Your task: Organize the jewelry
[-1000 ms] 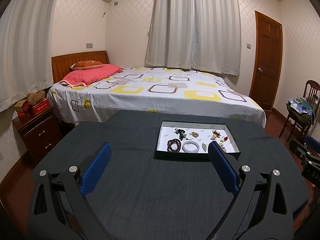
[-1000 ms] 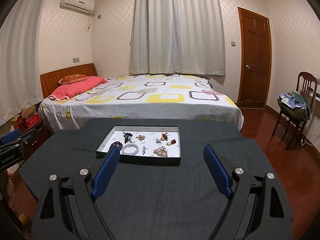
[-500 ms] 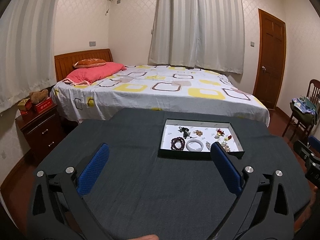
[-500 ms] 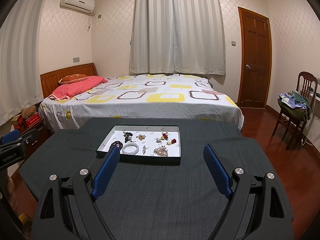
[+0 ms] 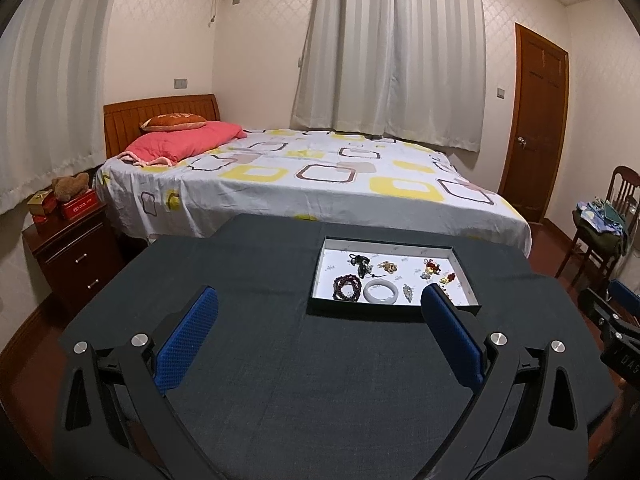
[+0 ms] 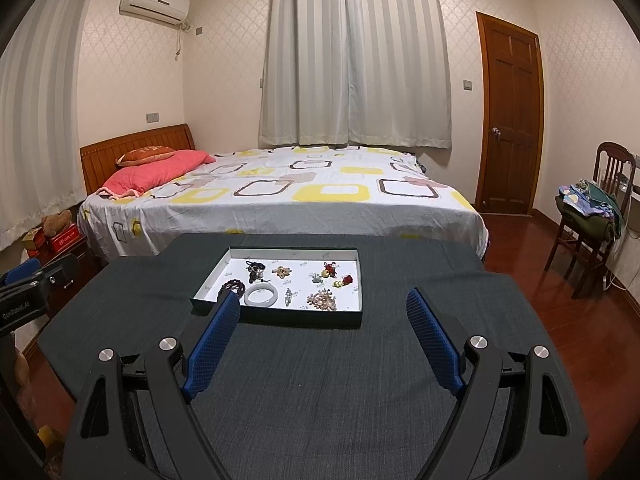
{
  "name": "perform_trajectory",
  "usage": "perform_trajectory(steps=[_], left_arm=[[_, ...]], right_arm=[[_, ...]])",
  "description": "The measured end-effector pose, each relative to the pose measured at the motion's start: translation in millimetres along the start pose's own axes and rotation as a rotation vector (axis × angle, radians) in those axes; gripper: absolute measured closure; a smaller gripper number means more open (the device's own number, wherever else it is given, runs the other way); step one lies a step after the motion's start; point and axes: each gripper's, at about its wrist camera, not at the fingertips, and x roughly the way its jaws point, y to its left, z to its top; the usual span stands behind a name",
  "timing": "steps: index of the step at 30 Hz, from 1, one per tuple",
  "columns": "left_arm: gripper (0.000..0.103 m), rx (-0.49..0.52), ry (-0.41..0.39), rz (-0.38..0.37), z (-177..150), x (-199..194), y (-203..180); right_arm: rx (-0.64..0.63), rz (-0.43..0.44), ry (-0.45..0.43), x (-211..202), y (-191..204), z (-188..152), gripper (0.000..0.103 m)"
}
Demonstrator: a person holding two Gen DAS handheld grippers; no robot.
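I hold both claws, left (image 5: 319, 305) and right (image 6: 323, 307), spread wide and empty above the dark surface (image 6: 320, 380); the jewelry tray (image 6: 280, 316) lies lengthwise left to right, its pearl cluster (image 6: 322, 301) clear only from the right.

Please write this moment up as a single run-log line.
left tongs: open, empty | right tongs: open, empty | jewelry tray: on table, untouched | white bangle: in tray

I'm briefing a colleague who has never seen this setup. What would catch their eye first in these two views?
Most likely the white-lined tray of jewelry on the dark cloth-covered table, with a pale bangle near its front edge beside dark red beads. Next, the blue-padded left gripper and right gripper, both open and empty, short of the tray. Behind stands a bed with yellow squares.
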Motion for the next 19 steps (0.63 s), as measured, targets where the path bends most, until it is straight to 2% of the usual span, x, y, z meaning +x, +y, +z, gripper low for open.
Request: perform_trajectory(steps=[9,11,13,19], left_arm=[[0.004,-0.022,0.02,-0.012,-3,8,7],[0.004,-0.011,0.021,0.007,-4,12,7],[0.004,-0.006,0.033,0.037,-7,19,8],[0.004,-0.029,0.094,0.051,-12,53,19]], right_arm=[[0.006,0.001,0.012,4,-3,-8,0.021],[0.007,-0.001,0.015,7,-4,-10,0.021],[0.01,-0.004,0.021,12,-7,-11,0.021],[0.03,-0.021,0.051,33,-18,-20,0.021]])
